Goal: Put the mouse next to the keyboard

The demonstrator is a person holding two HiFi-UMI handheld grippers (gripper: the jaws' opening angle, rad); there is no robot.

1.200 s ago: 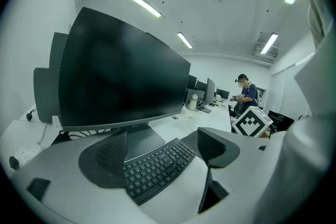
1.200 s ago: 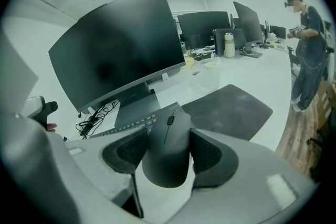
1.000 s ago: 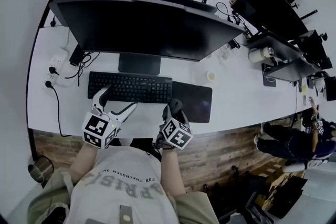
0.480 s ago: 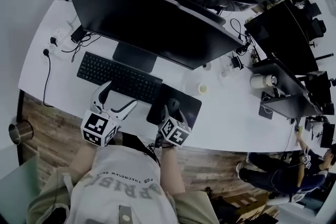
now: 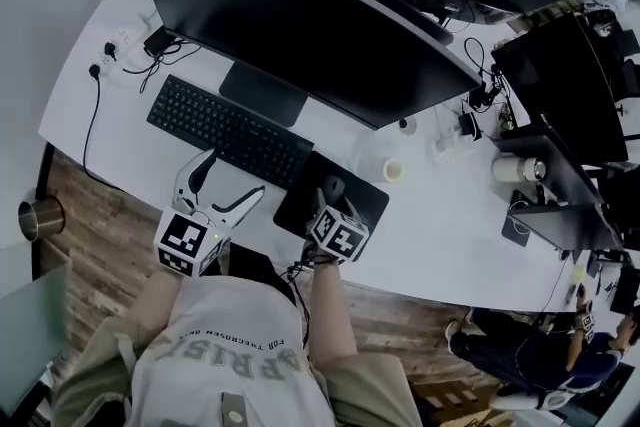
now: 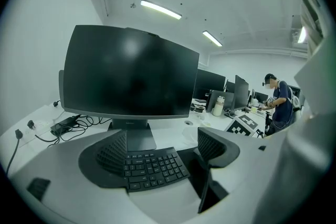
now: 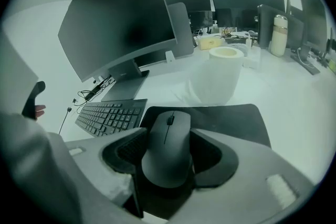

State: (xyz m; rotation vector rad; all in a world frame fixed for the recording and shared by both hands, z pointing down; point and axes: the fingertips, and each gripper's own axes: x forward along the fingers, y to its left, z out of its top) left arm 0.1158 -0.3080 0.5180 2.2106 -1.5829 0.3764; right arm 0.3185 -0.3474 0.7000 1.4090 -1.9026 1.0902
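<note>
A dark mouse [image 7: 168,147] sits between the jaws of my right gripper [image 7: 170,157], which is shut on its sides. In the head view the mouse [image 5: 333,186] is over the black mouse pad [image 5: 357,205], just right of the black keyboard [image 5: 228,129]. Whether the mouse touches the pad I cannot tell. My left gripper [image 5: 230,179] hovers open at the desk's near edge, in front of the keyboard. In the left gripper view the keyboard [image 6: 149,164] shows between the spread jaws of the left gripper [image 6: 163,153], which hold nothing.
A large dark monitor [image 5: 300,20] stands behind the keyboard on its stand [image 5: 263,93]. A white cup [image 7: 224,72] stands past the mouse pad [image 7: 236,115]. Cables and a power strip [image 5: 118,45] lie at the desk's far left. A metal bin [image 5: 32,215] stands on the floor.
The head view has swung, so the desk now runs diagonally. The right gripper stays shut on the mouse and is now further onto the pad. The left gripper stays open.
</note>
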